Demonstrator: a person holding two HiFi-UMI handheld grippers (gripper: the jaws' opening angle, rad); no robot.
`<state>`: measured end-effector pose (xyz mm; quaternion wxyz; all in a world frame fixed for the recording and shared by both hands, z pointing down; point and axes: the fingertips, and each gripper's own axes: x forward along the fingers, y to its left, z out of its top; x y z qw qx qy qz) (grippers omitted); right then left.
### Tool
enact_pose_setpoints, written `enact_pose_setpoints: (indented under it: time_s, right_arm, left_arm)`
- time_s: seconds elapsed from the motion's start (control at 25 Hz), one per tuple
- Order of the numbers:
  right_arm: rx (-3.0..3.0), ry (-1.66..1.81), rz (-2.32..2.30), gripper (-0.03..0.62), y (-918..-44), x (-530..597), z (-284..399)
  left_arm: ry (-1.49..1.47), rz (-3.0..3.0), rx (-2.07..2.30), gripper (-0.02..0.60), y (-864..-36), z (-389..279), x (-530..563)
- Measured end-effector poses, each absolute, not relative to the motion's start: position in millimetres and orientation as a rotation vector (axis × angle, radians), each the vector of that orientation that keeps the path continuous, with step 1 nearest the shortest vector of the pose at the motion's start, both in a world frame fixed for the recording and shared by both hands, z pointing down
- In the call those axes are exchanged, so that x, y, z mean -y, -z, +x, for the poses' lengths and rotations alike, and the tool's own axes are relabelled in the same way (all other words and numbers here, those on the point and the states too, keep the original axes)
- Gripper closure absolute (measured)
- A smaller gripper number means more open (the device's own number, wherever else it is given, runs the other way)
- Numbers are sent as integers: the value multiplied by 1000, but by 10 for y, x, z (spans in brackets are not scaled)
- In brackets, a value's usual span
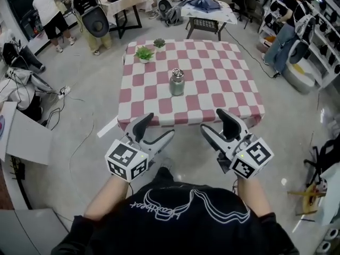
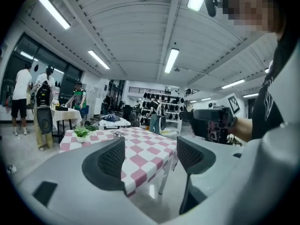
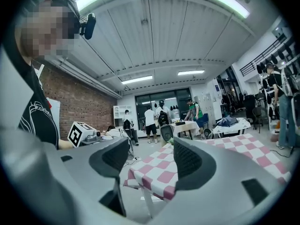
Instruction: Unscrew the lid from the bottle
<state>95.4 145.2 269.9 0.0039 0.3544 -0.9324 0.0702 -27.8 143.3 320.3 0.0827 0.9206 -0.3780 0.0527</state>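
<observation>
A metal bottle with a silvery lid stands upright near the middle of the red-and-white checked table. Both grippers hang in front of the table's near edge, short of the bottle. My left gripper is open with nothing between its jaws. My right gripper is open and empty too. In the left gripper view the open jaws frame the table's corner, and the bottle's top shows small beyond them. The right gripper view has its open jaws around the table's other corner; the bottle is hidden there.
Two small potted plants sit at the table's far left. Behind it stand other tables, people and a speaker. Shelves line the right wall. Cables lie on the floor at left.
</observation>
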Motion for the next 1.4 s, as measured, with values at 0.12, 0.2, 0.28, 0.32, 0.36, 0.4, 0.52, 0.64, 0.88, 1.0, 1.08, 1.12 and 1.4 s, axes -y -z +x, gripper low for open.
enact_pose_setpoints:
  time_s: [0.12, 0.2, 0.28, 0.32, 0.36, 0.4, 0.52, 0.64, 0.88, 1.0, 1.08, 1.12, 1.4]
  right_arm:
    - [2885, -253, 1137, 293, -2758, -1128, 878]
    - [2866, -271, 1167, 291, -2772, -918, 857]
    - [2853, -286, 1194, 290, -2772, -729, 838]
    - [2846, -293, 1202, 290, -2779, -649, 825]
    - [2840, -299, 1209, 290, -2791, -575, 810]
    - [2833, -304, 1216, 290, -2805, -506, 796]
    - [2810, -319, 1227, 290, -2855, -324, 774]
    - [2790, -330, 1238, 292, -2922, -162, 746]
    - [2763, -341, 1288, 292, -3027, 114, 746]
    - [2737, -350, 1294, 296, -3121, 203, 758]
    - [2728, -360, 1288, 296, -3198, 279, 749]
    - [2724, -372, 1287, 296, -3241, 311, 741]
    - [2691, -429, 1310, 296, -3438, 471, 782]
  left_arm:
    - [-271, 2794, 1115, 247, -3336, -312, -1062]
    - [-287, 2812, 1056, 247, -3390, -295, -827]
    - [-298, 2837, 1006, 244, -3415, -281, -606]
    - [-314, 2847, 990, 244, -3438, -281, -503]
    - [-334, 2853, 976, 244, -3470, -285, -402]
    - [-355, 2855, 968, 244, -3507, -292, -300]
    - [-424, 2880, 983, 233, -3626, -290, -6]
    - [-469, 2904, 925, 230, -3788, -237, 218]
    - [-597, 2873, 783, 229, -4255, -130, 596]
    - [-635, 2860, 746, 229, -4426, -70, 747]
    - [-652, 2855, 726, 229, -4518, -22, 851]
    - [-661, 2850, 712, 229, -4573, -2, 891]
    - [-670, 2841, 596, 225, -4855, 132, 1062]
